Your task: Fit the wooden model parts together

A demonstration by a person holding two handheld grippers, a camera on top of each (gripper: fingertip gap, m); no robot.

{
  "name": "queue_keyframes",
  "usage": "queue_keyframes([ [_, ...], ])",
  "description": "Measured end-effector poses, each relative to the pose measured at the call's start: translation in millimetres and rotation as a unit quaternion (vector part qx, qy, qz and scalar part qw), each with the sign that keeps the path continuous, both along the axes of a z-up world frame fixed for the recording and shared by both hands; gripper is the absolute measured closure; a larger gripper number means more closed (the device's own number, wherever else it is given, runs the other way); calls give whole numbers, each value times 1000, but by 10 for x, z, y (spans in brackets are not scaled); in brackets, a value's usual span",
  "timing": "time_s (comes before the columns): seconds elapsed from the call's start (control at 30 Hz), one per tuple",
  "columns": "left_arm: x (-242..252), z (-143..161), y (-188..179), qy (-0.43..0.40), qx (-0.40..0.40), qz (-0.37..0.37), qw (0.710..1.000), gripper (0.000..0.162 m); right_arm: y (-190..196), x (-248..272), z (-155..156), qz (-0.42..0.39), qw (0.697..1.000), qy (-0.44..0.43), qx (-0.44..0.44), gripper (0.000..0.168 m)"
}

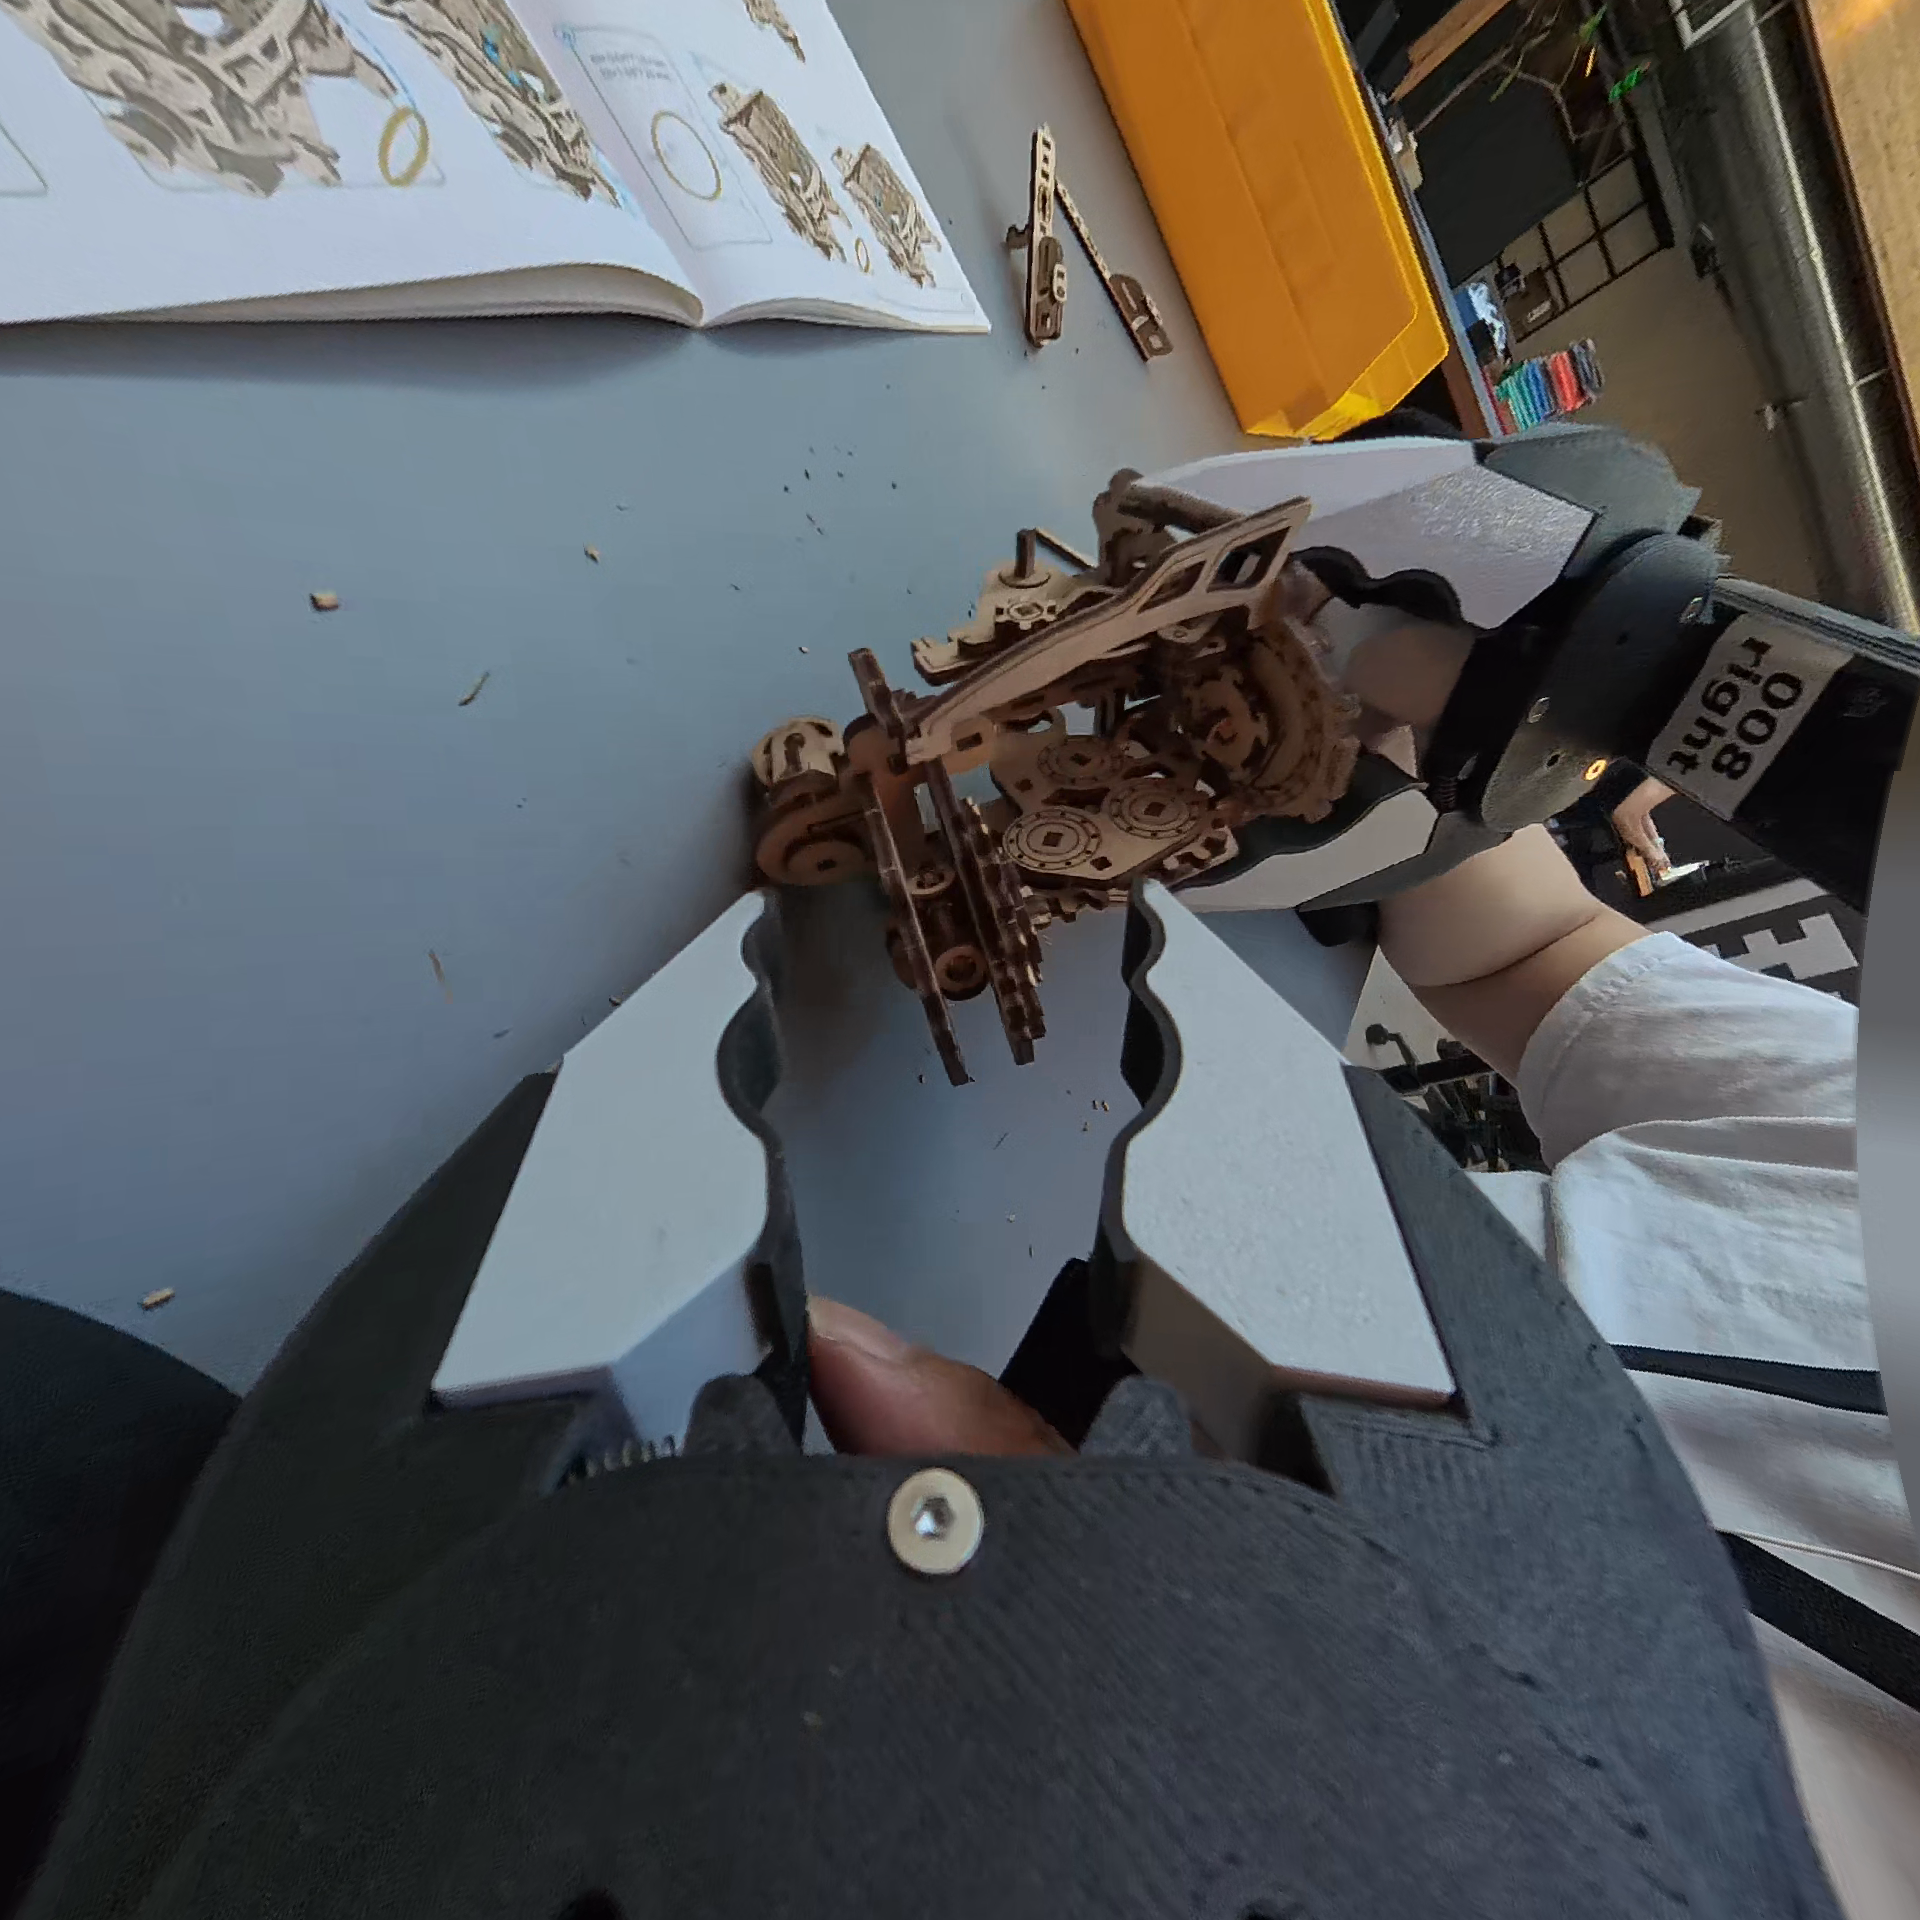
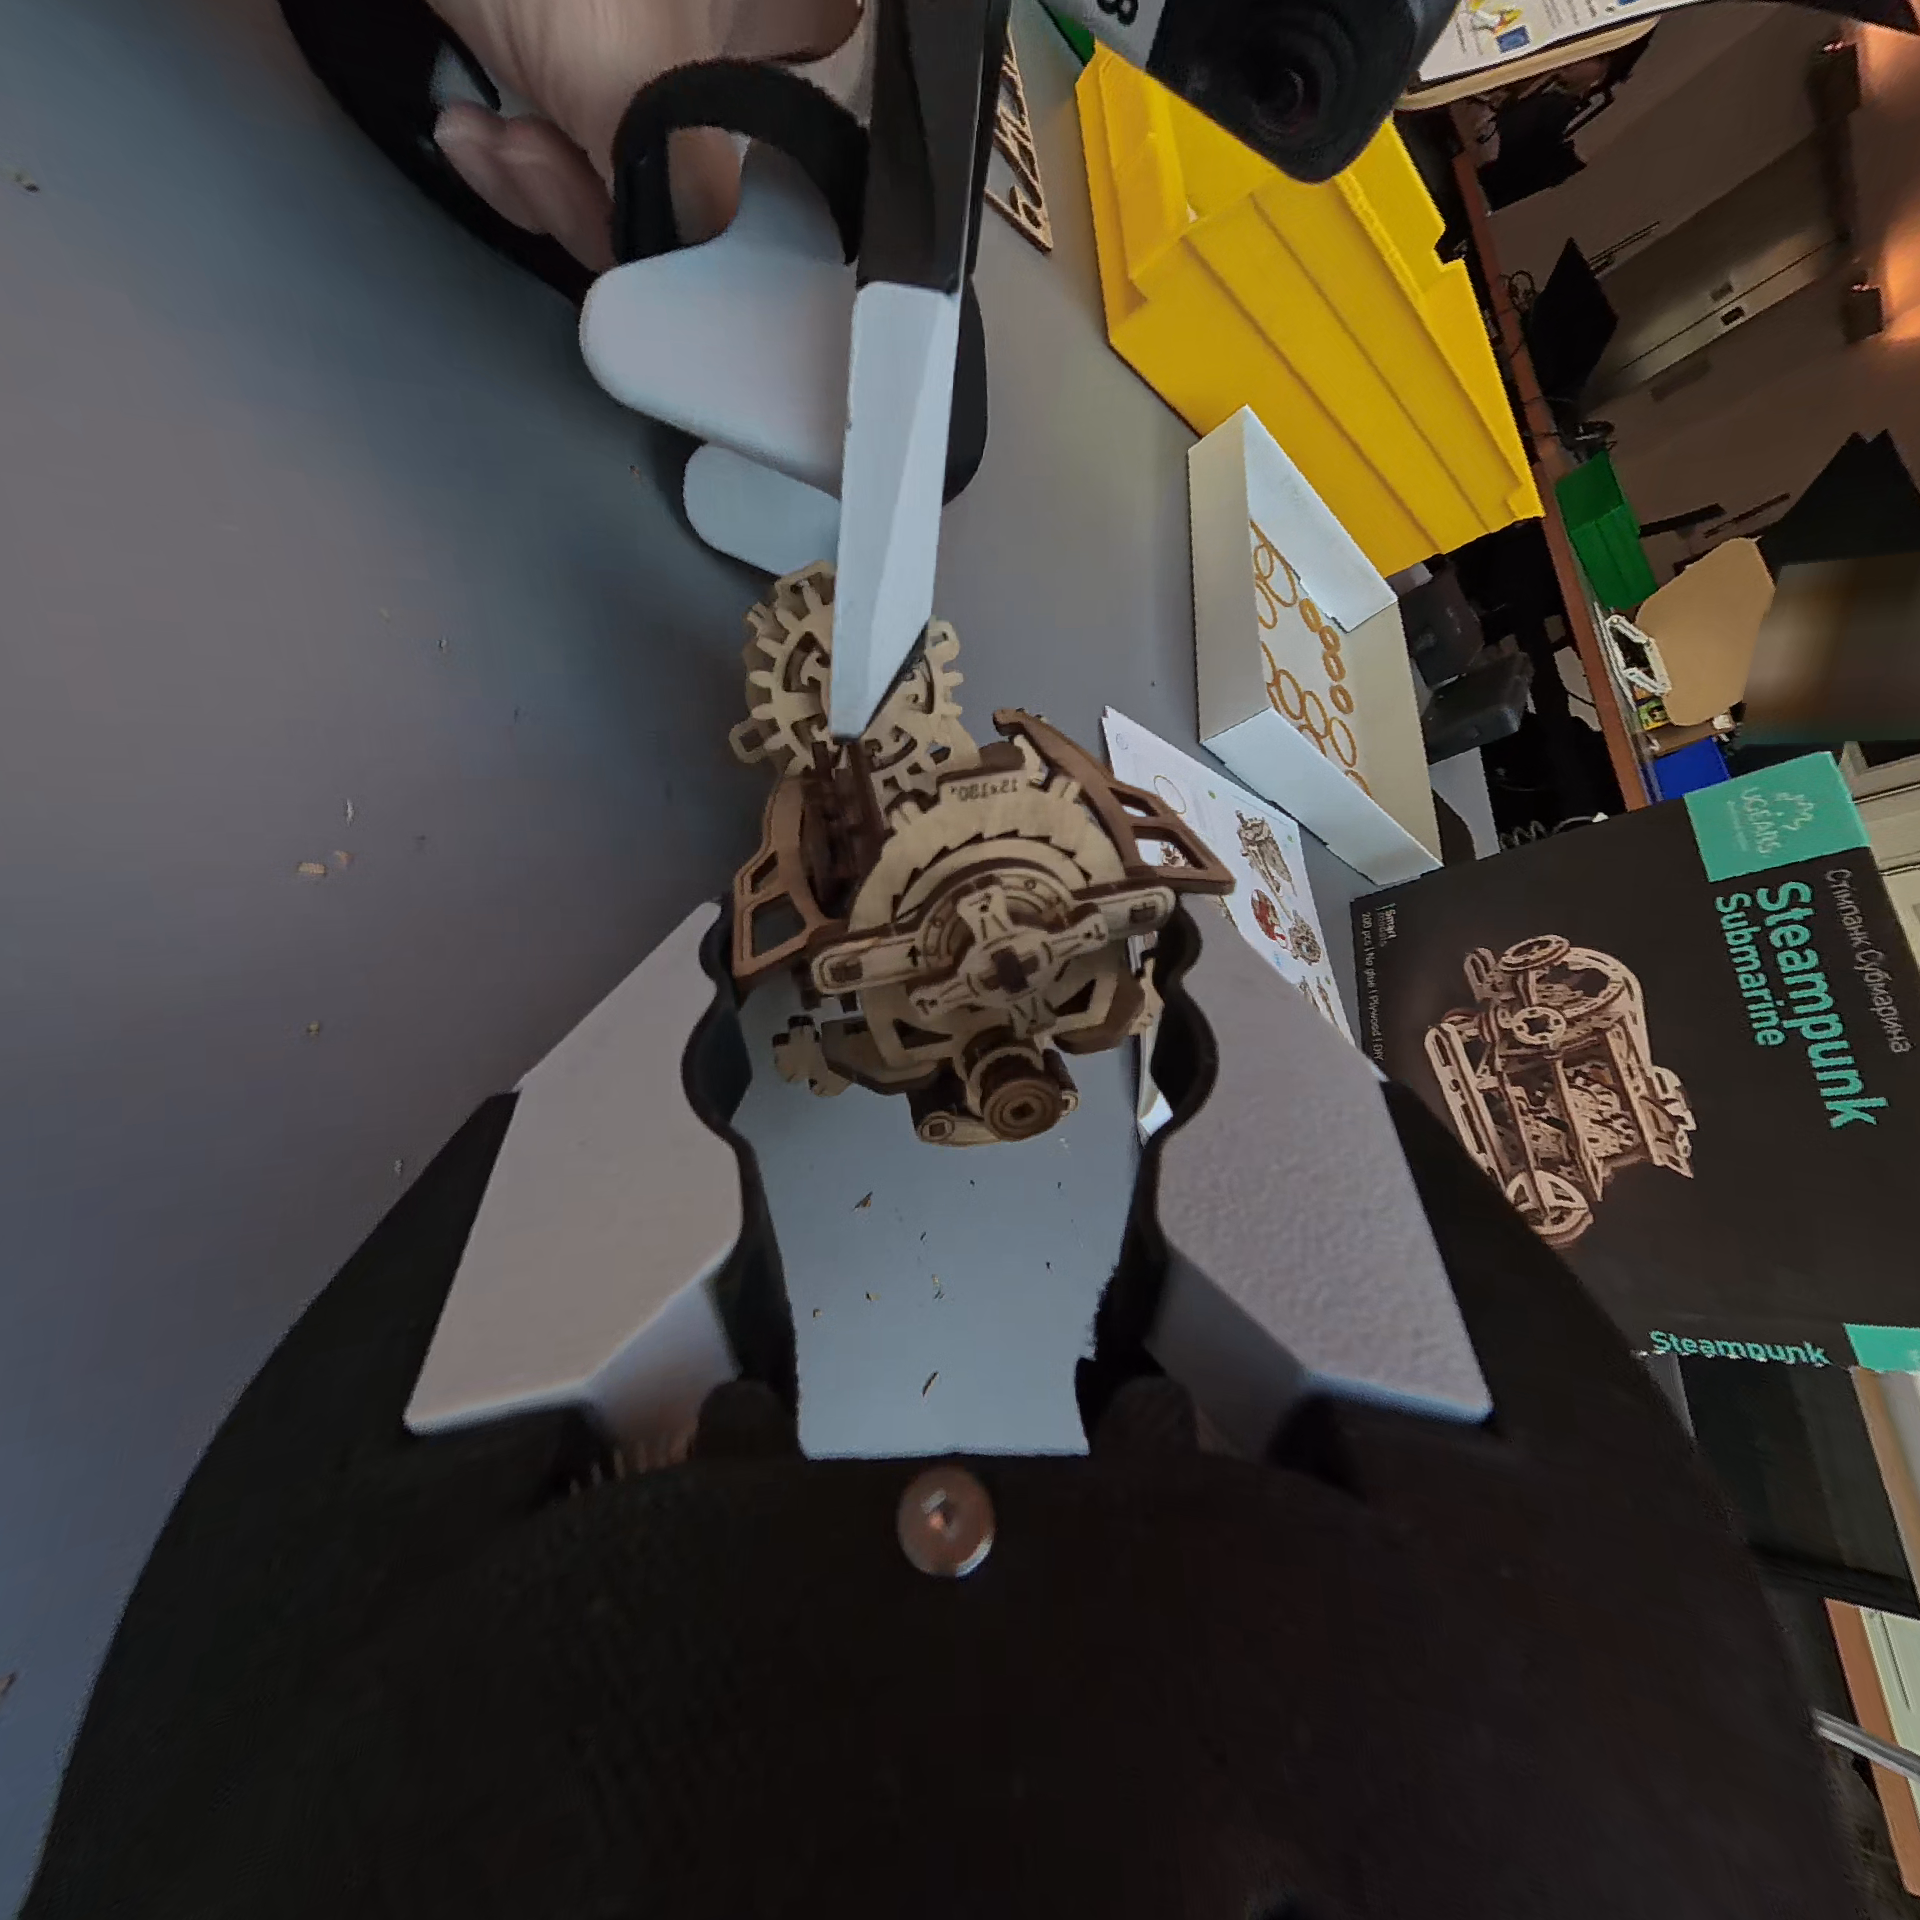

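Grey tabletop (image 1: 312, 831), strewn with wood chips and splinters. Beyond the wooden model (image 1: 1049, 790): an open instruction booklet (image 1: 416, 208), a yellow bin (image 1: 1247, 208) and two loose wooden strips (image 1: 1049, 249). To the model's other side, a dark product box (image 2: 1621, 1039) and a white tray of rubber rings (image 2: 1299, 644).

Model itself half built, held just above the tabletop, lowest edge touching or nearly so; cannot tell which. Right hand-held gripper (image 2: 951, 935) clamped on its round, drum-like end, pads pressing on the curved side frames. Left hand-held gripper (image 1: 951, 914) spread apart, holding nothing, with the stack of toothed gear discs (image 1: 977, 935) at the model's far end hanging just ahead of the gap between its tips. From the right wrist view, one left fingertip (image 2: 847, 717) touching the top of that gear stack.

Likely risks from here:
- Closing across the thin discs instead of a solid frame: probably bent or snapped teeth, or discs pushed off their axle.
- Pushing with only the one fingertip: a sideways load on the stack, likely to twist the model in the right grip, since that hold bears on curved, openwork plywood.
- Squeezing harder on the right to resist: cracked side frames possible.
- Slipping free: a short drop onto the tabletop, enough to loosen press-fit joints.
- Chips under the lowest edge: possibly a skewed seat when pressing down.
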State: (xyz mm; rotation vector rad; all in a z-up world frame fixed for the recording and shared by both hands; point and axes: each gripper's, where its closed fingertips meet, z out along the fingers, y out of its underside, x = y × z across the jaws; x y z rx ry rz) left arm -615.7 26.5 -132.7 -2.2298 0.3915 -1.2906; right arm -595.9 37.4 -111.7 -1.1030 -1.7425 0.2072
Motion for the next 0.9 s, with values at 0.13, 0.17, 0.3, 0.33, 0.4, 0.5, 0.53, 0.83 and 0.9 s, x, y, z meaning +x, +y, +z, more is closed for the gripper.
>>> queue_keyframes([
  [0.13,78,-10,53,-9,-13,-17,1000,104,7,69,22,0,1000,-11,5,90],
  [0.17,94,-29,74,-8,-18,-19,1000,106,26,99,28,-1,1000,-18,18,90],
  [0.3,181,-34,136,-24,-34,-33,999,109,70,214,37,-9,998,-42,35,90],
  [0.33,191,-29,150,-30,-39,-35,998,109,58,238,22,-4,998,-49,32,90],
  [0.4,191,-23,171,-40,-49,-38,997,108,74,275,8,-6,998,-55,30,90],
  [0.5,201,9,153,-59,-56,-46,996,105,86,299,8,-10,998,-55,21,90],
  [0.53,210,35,131,-68,-56,-49,995,100,87,297,18,-13,999,-50,12,90],
  [0.83,257,70,-52,-86,-45,-44,994,97,85,255,28,-19,999,-46,0,90],
  [0.9,225,39,6,-75,-37,-31,996,105,69,255,19,-15,999,-52,3,90],
])
